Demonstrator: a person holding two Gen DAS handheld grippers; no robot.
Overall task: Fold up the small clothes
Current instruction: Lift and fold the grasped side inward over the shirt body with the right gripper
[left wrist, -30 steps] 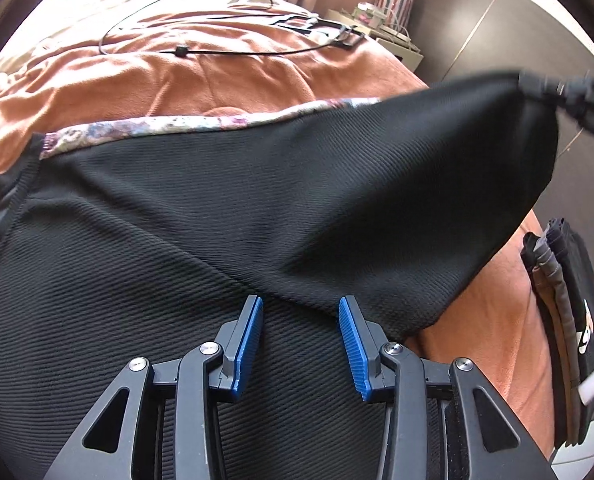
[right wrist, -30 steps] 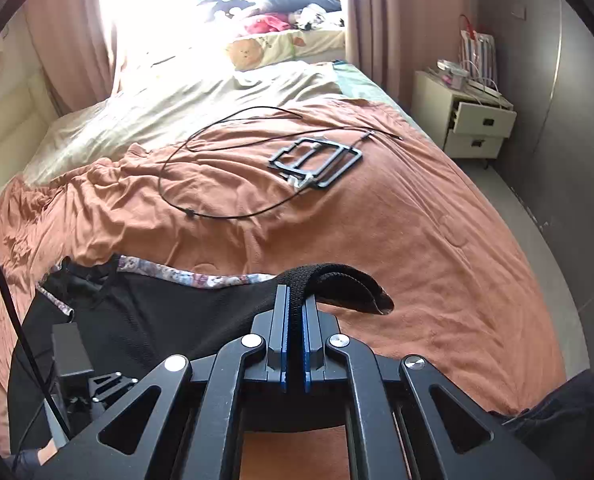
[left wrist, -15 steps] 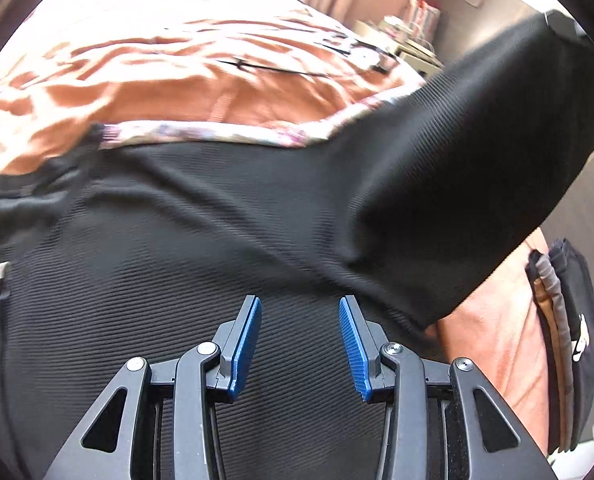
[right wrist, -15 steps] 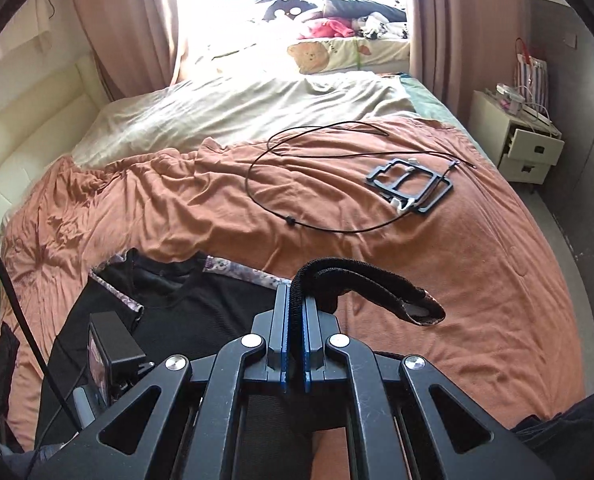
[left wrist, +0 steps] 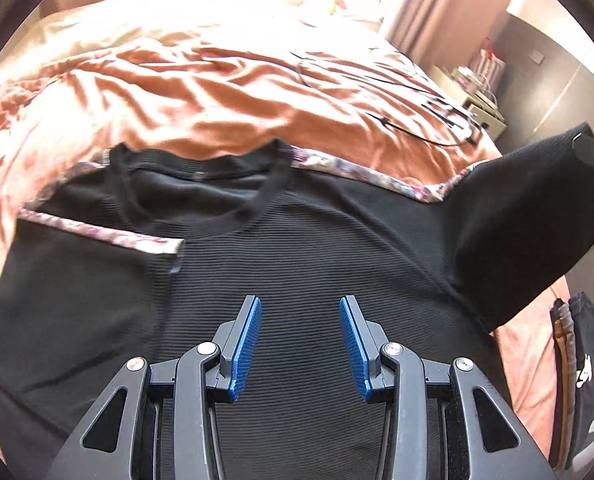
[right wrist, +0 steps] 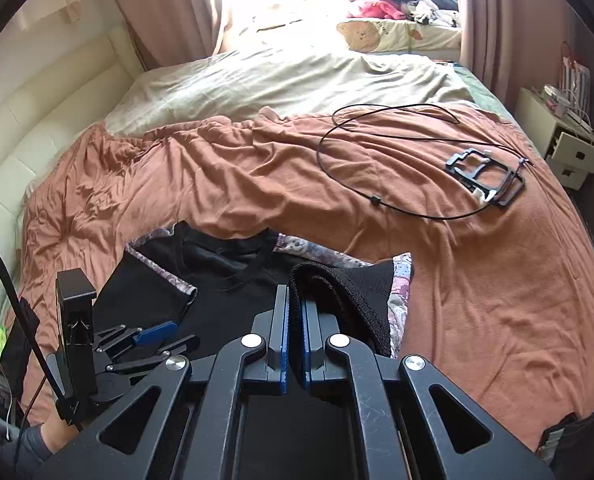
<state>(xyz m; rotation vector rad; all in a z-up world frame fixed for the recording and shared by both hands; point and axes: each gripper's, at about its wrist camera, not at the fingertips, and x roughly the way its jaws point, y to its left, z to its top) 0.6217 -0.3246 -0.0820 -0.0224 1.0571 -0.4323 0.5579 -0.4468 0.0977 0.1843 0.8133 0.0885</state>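
Observation:
A black ribbed top [left wrist: 317,240] with floral trim lies flat on the orange bedspread [left wrist: 217,92], neckline away from me. Its left sleeve [left wrist: 97,264] is folded in over the chest. My left gripper [left wrist: 300,304] hovers open over the middle of the body, nothing between its blue pads. My right gripper [right wrist: 293,292] is shut on the cuff of the right sleeve [right wrist: 337,284] and holds it lifted over the top. In the left wrist view that raised sleeve [left wrist: 517,220] hangs from the right gripper [left wrist: 589,148] at the upper right. The left gripper [right wrist: 165,338] shows low left in the right wrist view.
A looped black cable [right wrist: 377,200] and a black frame [right wrist: 485,176] lie farther up the bedspread. A stack of folded clothes [left wrist: 573,360] sits at the bed's right edge. A white nightstand [right wrist: 557,148] stands beyond, a cream headboard [right wrist: 37,152] on the left.
Both grippers moved left along the top; its neckline and folded left sleeve came into the left wrist view. The right gripper carried the sleeve with it. Neither gripper's jaws changed.

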